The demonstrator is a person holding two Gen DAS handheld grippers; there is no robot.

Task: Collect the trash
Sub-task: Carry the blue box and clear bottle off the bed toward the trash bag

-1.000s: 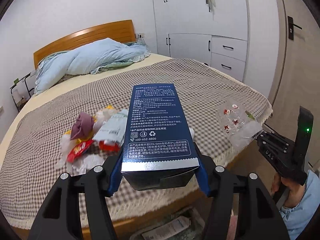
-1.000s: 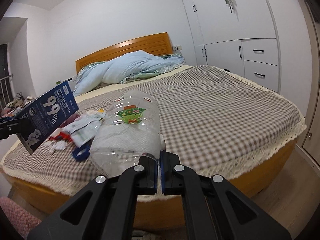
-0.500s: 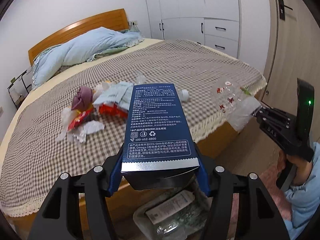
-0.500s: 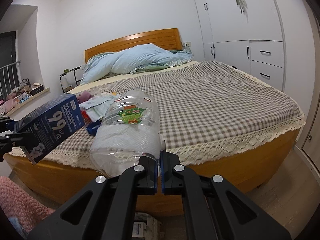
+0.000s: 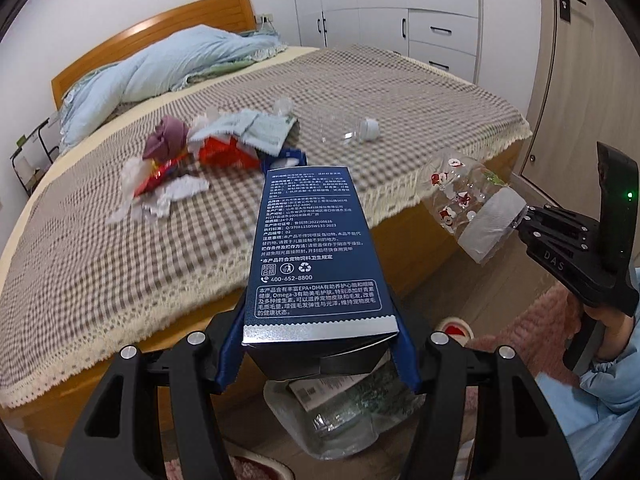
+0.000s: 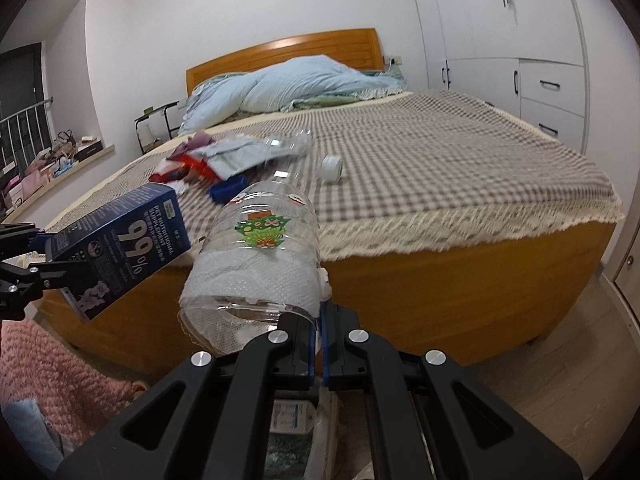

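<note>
Both jaws are clamped on trash. Left gripper (image 5: 318,344) squeezes a dark blue box (image 5: 316,248) between its blue pads, box pointing away from the camera and tilted down. Right gripper (image 6: 320,344) has its jaws pinched nearly together on the cut rim of a clear bottle (image 6: 260,256); bottle has festive stickers and white paper (image 6: 256,280) stuffed inside.

Under both grippers, on the floor by the bed (image 5: 400,92), sits a clear bag (image 5: 344,412) with paper and plastic already in it. Box hangs right above the bag in the left view; bottle is off to the right, past the bed corner.

More trash left on the checked cover: a pile (image 5: 212,148) of red wrappers, purple wad, pale packets and white scraps, plus a second clear bottle with white cap (image 5: 370,130) lying on its side near the pile, and a blue lid (image 6: 228,190).

Pink rug (image 6: 44,372) on the floor at left of the right view. A hand (image 5: 612,328) in a light blue sleeve holds the right gripper's handle.
</note>
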